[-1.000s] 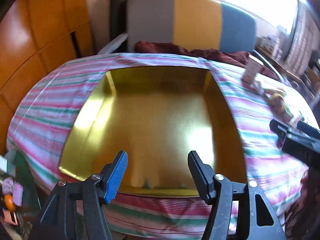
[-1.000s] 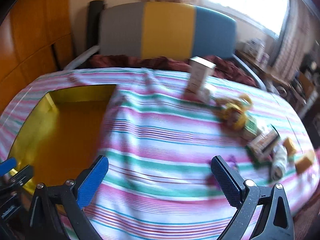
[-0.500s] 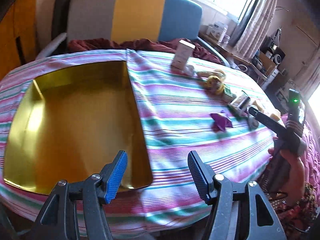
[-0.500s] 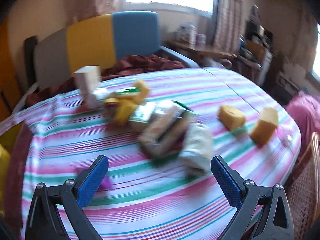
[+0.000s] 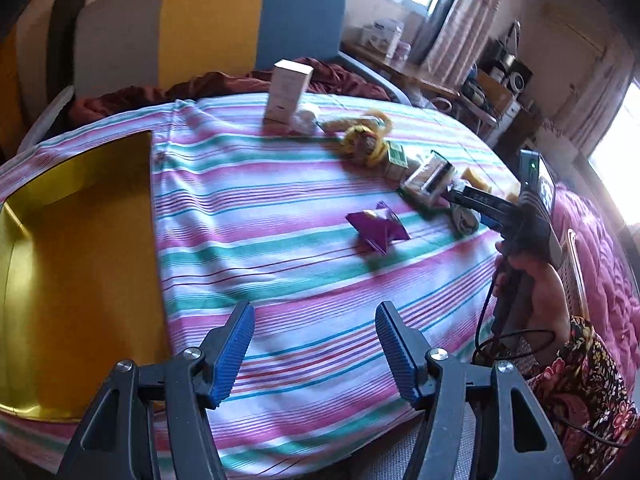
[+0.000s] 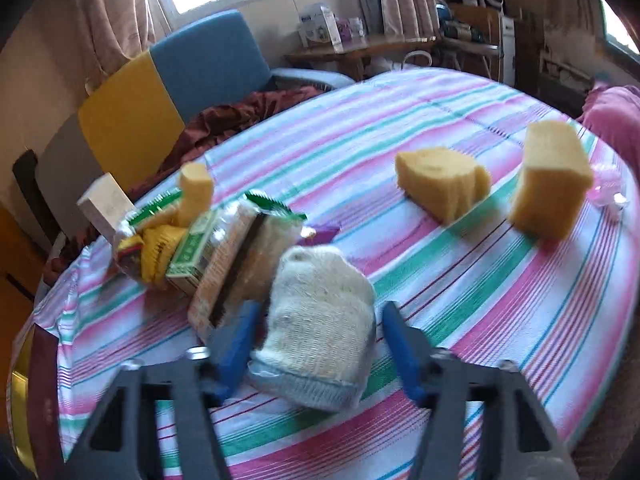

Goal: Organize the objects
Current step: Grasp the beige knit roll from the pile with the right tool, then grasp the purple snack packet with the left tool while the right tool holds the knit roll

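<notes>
So right up front in the right wrist view, the right gripper (image 6: 318,344) has its jaws around the rolled-up knit sock (image 6: 320,328). They've just been closing in on it, and the sock sits between the blue pads; the left pad looks like it's touching the knit, the right one seems to have a sliver of daylight, but it's blurry enough that I can't call it a firm pinch. It's lying on the striped tablecloth (image 6: 500,288), near the table's front edge, just beside the cracker packet (image 6: 228,264).

Handling-wise, I'd guess this thing is super light and squishy. It'll compress a lot before the pads actually bite, so squeeze across the fat middle of the roll, not the grey cuff end, which would probably just unroll or flop. It won't break and it isn't slippery, since knit grabs rubber nicely.

The left gripper (image 5: 314,356) is hanging empty, fingers moderately wide, over the cloth beside the gold tray (image 5: 80,260), which I assume is where stuff goes.

Further back: a purple paper thing (image 5: 378,228), then the green box (image 6: 190,256) and yellow wrappers, two yellow sponges (image 6: 440,184) well apart from the pile, and a white carton (image 5: 286,92) standing at the far edge.
</notes>
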